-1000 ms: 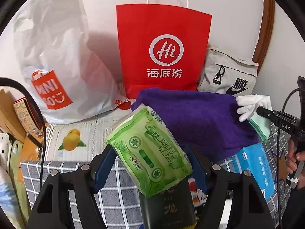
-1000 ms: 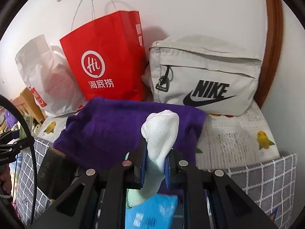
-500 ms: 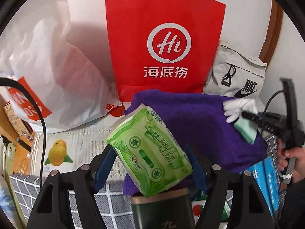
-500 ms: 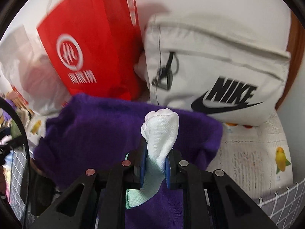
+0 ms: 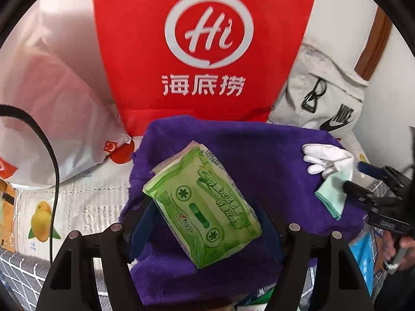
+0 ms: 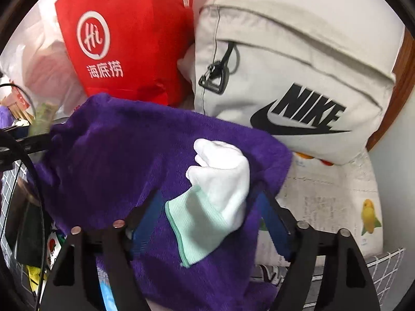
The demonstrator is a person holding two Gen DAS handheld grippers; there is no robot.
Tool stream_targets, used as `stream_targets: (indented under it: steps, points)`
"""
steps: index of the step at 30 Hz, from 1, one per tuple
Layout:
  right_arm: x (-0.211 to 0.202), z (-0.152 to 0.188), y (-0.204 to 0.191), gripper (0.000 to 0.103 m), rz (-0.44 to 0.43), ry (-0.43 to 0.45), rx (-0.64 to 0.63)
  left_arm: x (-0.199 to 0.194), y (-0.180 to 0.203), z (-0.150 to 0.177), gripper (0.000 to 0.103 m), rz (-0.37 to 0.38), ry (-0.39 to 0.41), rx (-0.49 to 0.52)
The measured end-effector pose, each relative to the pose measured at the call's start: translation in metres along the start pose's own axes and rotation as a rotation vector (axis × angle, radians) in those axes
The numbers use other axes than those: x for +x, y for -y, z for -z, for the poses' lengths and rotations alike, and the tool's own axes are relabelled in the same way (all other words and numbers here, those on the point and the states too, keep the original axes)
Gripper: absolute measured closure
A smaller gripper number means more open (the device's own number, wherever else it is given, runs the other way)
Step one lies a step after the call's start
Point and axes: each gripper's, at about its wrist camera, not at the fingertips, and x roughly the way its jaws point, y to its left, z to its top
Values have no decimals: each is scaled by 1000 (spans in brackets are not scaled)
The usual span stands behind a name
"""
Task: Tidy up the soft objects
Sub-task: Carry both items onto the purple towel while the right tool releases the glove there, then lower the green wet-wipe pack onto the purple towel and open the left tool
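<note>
Against the white wall stand a red paper bag [image 5: 205,44] and a grey Nike bag [image 6: 293,77]. Ahead, a purple towel [image 6: 124,160] carries a white-and-mint sock [image 6: 215,194], lying loose between the right gripper [image 6: 207,223] jaws, which have just opened after pinching it. The left gripper [image 5: 205,223] clamps a green tissue pack [image 5: 202,207].

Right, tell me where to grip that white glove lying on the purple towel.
Grip the white glove at its mint-green cuff, coming from above: the cuff lies flat on the purple towel and points toward the open right gripper, while the fingers bunch up at the far end.
</note>
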Motion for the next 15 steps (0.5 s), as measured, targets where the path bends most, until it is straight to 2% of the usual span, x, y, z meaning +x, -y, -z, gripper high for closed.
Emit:
stream_targets:
  steps: [8,15]
  points:
    - [-33,4,9,26,-27,55,54,41,3,-19,31,2,-100,-6]
    - [-48,11,5,26,-26,68,46,58,9,-28,30,-8,-121,-7]
